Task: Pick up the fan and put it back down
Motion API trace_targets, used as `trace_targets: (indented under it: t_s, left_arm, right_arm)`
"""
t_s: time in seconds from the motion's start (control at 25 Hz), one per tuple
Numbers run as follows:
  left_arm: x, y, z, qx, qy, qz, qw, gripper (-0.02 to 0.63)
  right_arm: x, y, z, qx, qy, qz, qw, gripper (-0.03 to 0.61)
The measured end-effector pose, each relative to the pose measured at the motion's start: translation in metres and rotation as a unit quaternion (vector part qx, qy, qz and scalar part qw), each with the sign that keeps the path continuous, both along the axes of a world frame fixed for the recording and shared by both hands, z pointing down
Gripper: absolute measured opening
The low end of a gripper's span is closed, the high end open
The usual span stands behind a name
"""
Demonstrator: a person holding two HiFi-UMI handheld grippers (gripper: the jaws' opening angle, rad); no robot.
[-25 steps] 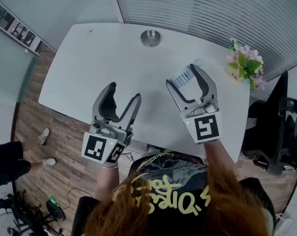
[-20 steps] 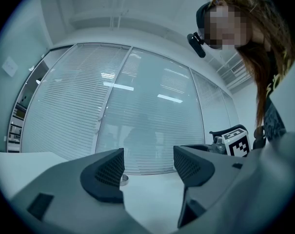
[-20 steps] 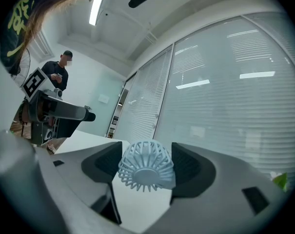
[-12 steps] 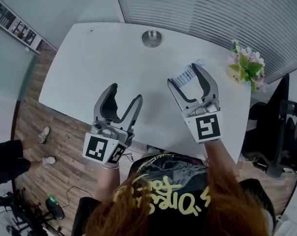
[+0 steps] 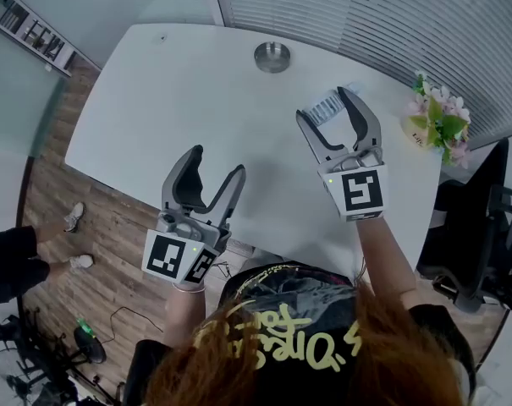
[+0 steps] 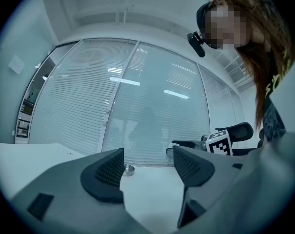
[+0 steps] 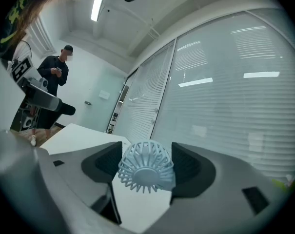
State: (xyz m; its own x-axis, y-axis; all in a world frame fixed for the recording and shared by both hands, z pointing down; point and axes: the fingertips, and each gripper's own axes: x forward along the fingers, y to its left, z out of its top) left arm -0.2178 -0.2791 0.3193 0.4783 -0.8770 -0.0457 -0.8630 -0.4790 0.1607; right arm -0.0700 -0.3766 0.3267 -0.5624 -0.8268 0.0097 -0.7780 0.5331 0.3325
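A small pale-blue fan point(image 5: 326, 105) with a ribbed cage sits between the tips of my right gripper point(image 5: 323, 106), over the far right part of the white table point(image 5: 179, 83). In the right gripper view the fan point(image 7: 146, 167) fills the gap, tilted, with its cage against both pads, so my right gripper point(image 7: 146, 162) is shut on it. Whether the fan touches the table is hidden. My left gripper point(image 5: 216, 161) hangs open and empty over the near edge of the table. The left gripper view also shows the left gripper point(image 6: 147, 162) holding nothing.
A round metal dish point(image 5: 272, 57) lies at the table's far edge. A pot of flowers point(image 5: 440, 118) stands at the right corner, and a black office chair point(image 5: 484, 218) beyond it. A person point(image 7: 54, 82) stands off to the left on the wooden floor.
My right gripper has moved away from me across the table, and the fan has kept its place between the jaws. The left gripper has stayed where it was.
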Motion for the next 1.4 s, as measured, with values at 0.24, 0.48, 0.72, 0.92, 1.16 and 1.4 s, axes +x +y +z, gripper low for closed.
trace_targets:
  t_s: [0.24, 0.48, 0.72, 0.92, 1.16, 1.4]
  left_arm:
    - [-0.013, -0.001, 0.016, -0.022, -0.003, -0.021, 0.9995, 0.304]
    - [-0.025, 0.007, 0.029, -0.039, -0.010, -0.046, 0.9981, 0.302]
    - [-0.036, 0.015, 0.041, -0.053, -0.008, -0.060, 0.9968, 0.301]
    - [-0.041, 0.018, 0.043, -0.057, -0.010, -0.069, 0.9960, 0.301]
    - [-0.042, 0.016, 0.046, -0.058, -0.011, -0.080, 0.9951, 0.299]
    - [-0.042, 0.017, 0.046, -0.058, -0.007, -0.081, 0.9950, 0.298]
  right_arm:
    - [-0.007, -0.044, 0.042, -0.023, 0.026, -0.005, 0.999, 0.321]
    - [-0.011, -0.078, 0.082, -0.046, 0.047, -0.007, 0.998, 0.321]
    - [-0.025, -0.096, 0.115, -0.076, 0.047, -0.010, 0.996, 0.321]
    - [-0.031, -0.106, 0.141, -0.090, 0.070, -0.005, 0.993, 0.321]
    - [-0.028, -0.117, 0.164, -0.101, 0.095, 0.005, 0.990, 0.321]
    - [-0.026, -0.122, 0.170, -0.141, 0.080, 0.016, 0.987, 0.321]
